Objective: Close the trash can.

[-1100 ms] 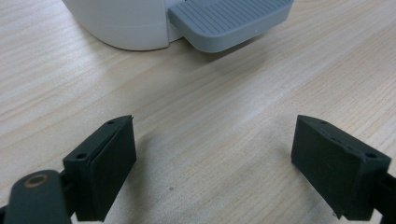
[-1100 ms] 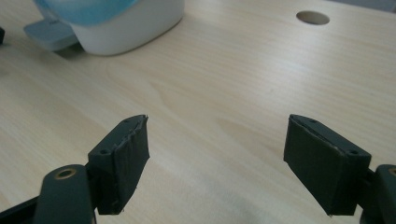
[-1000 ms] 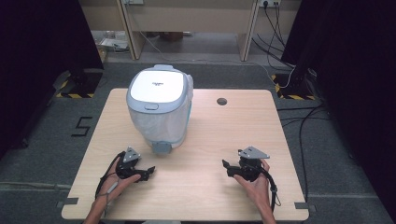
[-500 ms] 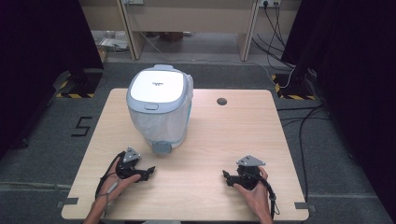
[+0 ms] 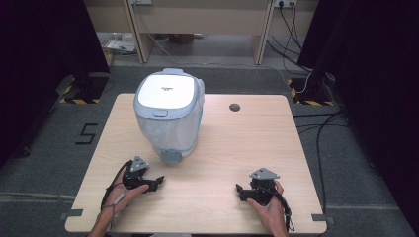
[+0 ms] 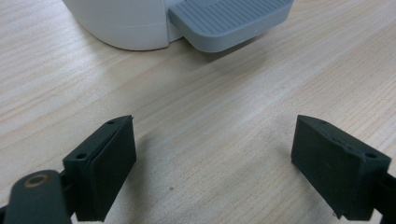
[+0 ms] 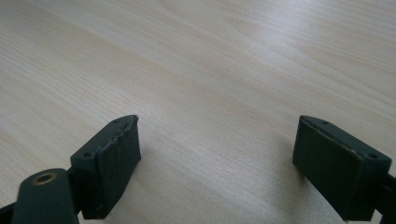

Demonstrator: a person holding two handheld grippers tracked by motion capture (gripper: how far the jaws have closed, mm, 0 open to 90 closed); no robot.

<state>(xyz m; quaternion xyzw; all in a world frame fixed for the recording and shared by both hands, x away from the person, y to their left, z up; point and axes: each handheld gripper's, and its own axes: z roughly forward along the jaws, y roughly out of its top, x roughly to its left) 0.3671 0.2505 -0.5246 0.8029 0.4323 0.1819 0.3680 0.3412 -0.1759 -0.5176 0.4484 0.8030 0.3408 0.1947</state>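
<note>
My left gripper [image 5: 157,183] rests at lower left of the high view, jaws spread and empty, near the bin's grey pedal [image 6: 231,21]. My right gripper [image 5: 239,190], lower right, has just been opening on bare bench [image 5: 237,148]. The white bin [image 5: 169,113] stands upper left.

My light wooden table [image 5: 217,148] had a white pedal bin [image 5: 169,113] standing on its far left. Its grey pedal [image 5: 171,156] pointed toward me.
</note>
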